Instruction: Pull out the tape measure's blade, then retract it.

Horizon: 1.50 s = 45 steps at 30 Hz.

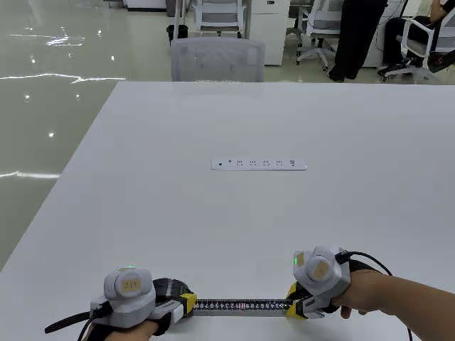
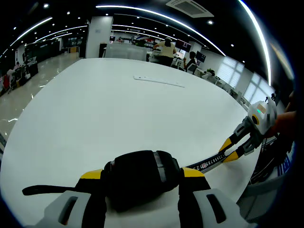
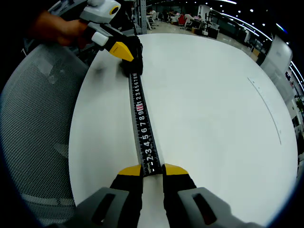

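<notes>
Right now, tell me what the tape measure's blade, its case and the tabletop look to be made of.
The blade: probably thin painted steel; it lies flat and straight, with a slight sheen under printed numbers. The case: likely black rubber-coated plastic, matte, with soft highlights. The tabletop: seems white laminate, smooth satin, with an even sheen and no grain.

White table (image 1: 142, 213) mostly bare, wide free room ahead. Flat power strip (image 1: 258, 164) mid-table. Blade (image 1: 242, 306) bars the near edge, from tape measure case (image 1: 167, 290) in left gripper (image 1: 183, 304) to right gripper (image 1: 291, 307). Mesh chair (image 1: 217, 60) at far edge.
</notes>
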Tool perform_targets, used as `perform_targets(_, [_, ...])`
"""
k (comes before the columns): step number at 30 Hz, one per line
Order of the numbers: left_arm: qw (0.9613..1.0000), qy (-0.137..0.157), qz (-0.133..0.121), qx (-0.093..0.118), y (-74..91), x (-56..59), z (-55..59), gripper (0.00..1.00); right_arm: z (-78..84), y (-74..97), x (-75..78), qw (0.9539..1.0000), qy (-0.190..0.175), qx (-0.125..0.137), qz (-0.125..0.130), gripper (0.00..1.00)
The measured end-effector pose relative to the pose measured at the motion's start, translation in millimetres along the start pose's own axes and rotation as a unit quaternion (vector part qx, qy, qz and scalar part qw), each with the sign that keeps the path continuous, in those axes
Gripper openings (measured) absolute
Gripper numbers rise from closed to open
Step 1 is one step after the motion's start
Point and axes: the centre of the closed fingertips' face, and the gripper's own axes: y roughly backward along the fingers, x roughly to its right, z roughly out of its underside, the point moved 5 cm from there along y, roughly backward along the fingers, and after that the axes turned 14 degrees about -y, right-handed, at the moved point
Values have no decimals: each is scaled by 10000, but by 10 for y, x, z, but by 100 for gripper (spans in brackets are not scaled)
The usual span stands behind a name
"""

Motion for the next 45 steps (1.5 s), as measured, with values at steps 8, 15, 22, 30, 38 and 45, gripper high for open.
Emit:
perform_targets(8, [10000,39,32,-12,3,4,-4,58,-76,-34,-17,9999,-121,95,-5,14])
perform_targets(15, [10000,54,52,-22,8,7,-6,58,-93,-46,-24,9999,-103,46,36,14])
perform_targets(22, [9999,68,123,-48,9,-4,-8,57,-91,-59,-23,10000,-45,55,11,14])
perform_targets(30, [9998,84,178,-9,16,-15,-5,56,-132,-73,-44,10000,-11,69,-14,14])
perform_targets(38, [9997,36,247,-22,21,-16,-5,56,-171,-101,-79,9998,-176,47,-47,14])
perform_targets(45, [9999,28,162,15,17,-4,-5,57,-247,-151,-129,10000,-31,52,-59,14])
